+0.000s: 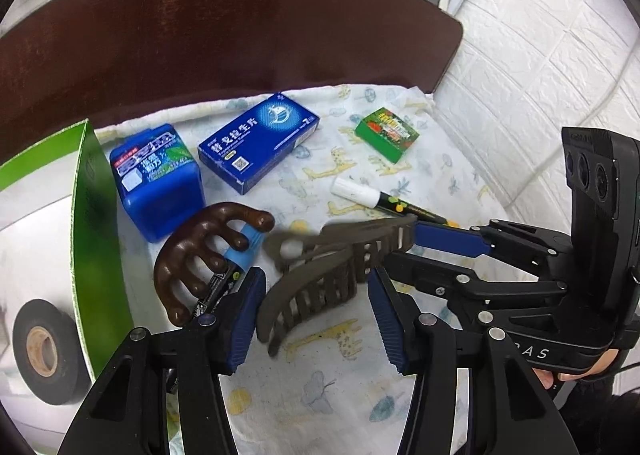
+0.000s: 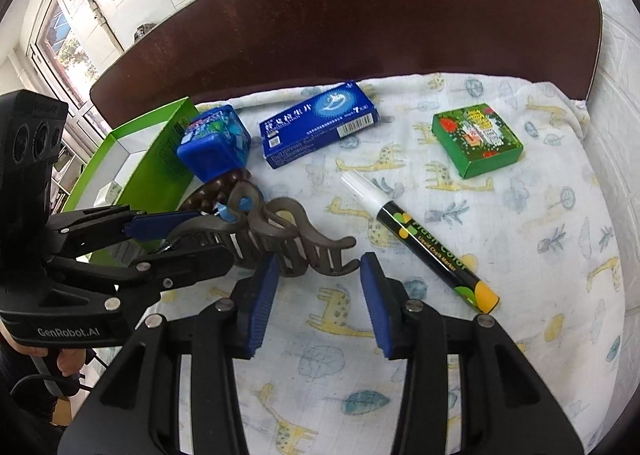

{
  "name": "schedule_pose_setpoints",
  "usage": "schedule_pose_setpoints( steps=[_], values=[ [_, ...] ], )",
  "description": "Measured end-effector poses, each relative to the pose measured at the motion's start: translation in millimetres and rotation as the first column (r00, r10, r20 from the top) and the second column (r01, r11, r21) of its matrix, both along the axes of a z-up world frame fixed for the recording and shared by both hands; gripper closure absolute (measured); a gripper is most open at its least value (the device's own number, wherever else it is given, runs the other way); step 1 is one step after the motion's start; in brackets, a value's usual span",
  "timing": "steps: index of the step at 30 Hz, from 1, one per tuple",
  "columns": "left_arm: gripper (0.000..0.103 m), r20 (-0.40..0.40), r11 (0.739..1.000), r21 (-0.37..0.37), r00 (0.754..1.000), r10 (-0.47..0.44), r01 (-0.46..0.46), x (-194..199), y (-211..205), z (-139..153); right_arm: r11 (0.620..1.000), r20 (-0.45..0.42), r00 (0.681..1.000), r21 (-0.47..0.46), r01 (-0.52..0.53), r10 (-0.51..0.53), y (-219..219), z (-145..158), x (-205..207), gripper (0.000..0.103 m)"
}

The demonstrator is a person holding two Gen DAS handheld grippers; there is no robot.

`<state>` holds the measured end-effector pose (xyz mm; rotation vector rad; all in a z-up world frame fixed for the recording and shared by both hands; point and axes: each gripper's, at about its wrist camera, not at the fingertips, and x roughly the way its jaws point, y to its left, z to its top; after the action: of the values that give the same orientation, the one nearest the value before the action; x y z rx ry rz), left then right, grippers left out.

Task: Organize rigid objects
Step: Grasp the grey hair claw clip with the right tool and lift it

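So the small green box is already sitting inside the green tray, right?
No. The small green box is not in the green tray. It sits on the giraffe-print cloth, off to the right past the blue medicine box and well apart from the tray. The right wrist view shows this most clearly.

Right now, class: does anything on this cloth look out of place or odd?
The brown massager lies over a blue-capped marker beside the green box, piled instead of separate. Nothing looks spilled or broken.
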<state>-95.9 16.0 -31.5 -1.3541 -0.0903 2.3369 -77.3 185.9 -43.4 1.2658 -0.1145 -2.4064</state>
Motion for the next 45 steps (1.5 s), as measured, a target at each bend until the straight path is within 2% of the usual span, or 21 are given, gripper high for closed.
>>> schedule_pose_setpoints(
  steps=[6, 11, 13, 19, 22, 27, 29, 33, 37, 40, 42, 45],
  values=[
    [0.049, -0.021, 1.000, 0.008, 1.000, 0.002, -0.002, 7, -9, 8, 1.000, -0.017, 1.000, 0.005, -0.020, 0.020, -10, 13, 7, 0.060],
    [0.049, 0.012, 1.000, 0.001, 1.000, 0.015, -0.015, 15, -18, -4, 0.998, 0.067, 0.996, 0.014, -0.060, 0.059, -20, 0, 13, 0.060],
    [0.049, 0.001, 1.000, 0.009, 1.000, 0.005, -0.005, 23, -22, -5, 0.996, 0.090, 0.993, 0.019, -0.082, 0.080, -23, -5, 19, 0.060],
    [0.049, -0.013, 1.000, -0.011, 1.000, -0.014, 0.014, 44, -21, -1, 0.996, 0.110, 0.990, 0.030, -0.089, 0.085, -19, -11, 31, 0.060],
    [0.049, -0.003, 1.000, -0.015, 1.000, 0.002, -0.002, 45, -20, -1, 0.999, 0.131, 0.990, -0.014, -0.052, 0.053, -10, -14, 27, 0.060],
    [0.049, 0.066, 0.993, 0.084, 0.995, 0.077, -0.082, 36, -35, 4, 0.981, 0.201, 0.979, -0.179, 0.069, -0.032, 18, -17, 5, 0.059],
    [0.049, 0.093, 0.987, 0.107, 0.990, 0.108, -0.117, 31, -39, 5, 0.963, 0.238, 0.971, -0.253, 0.088, -0.026, 23, -20, -6, 0.059],
    [0.049, 0.127, 0.974, 0.099, 0.973, 0.191, -0.204, 17, -45, 5, 0.937, 0.308, 0.951, -0.334, 0.100, 0.008, 18, -33, -29, 0.059],
    [0.049, 0.141, 0.972, 0.093, 0.969, 0.203, -0.217, 3, -45, 4, 0.904, 0.364, 0.930, -0.411, 0.122, 0.039, 16, -47, -36, 0.059],
    [0.053, 0.161, 0.975, 0.101, 0.970, 0.181, -0.198, -5, -43, 3, 0.887, 0.372, 0.925, -0.449, 0.108, 0.075, 14, -48, -36, 0.062],
    [0.054, 0.161, 0.977, 0.083, 0.970, 0.183, -0.198, -7, -42, 2, 0.898, 0.359, 0.931, -0.429, 0.095, 0.073, 8, -45, -32, 0.062],
    [0.054, 0.164, 0.977, 0.099, 0.971, 0.171, -0.189, -5, -42, 3, 0.911, 0.326, 0.944, -0.403, 0.085, 0.056, 6, -36, -25, 0.062]
  ],
)
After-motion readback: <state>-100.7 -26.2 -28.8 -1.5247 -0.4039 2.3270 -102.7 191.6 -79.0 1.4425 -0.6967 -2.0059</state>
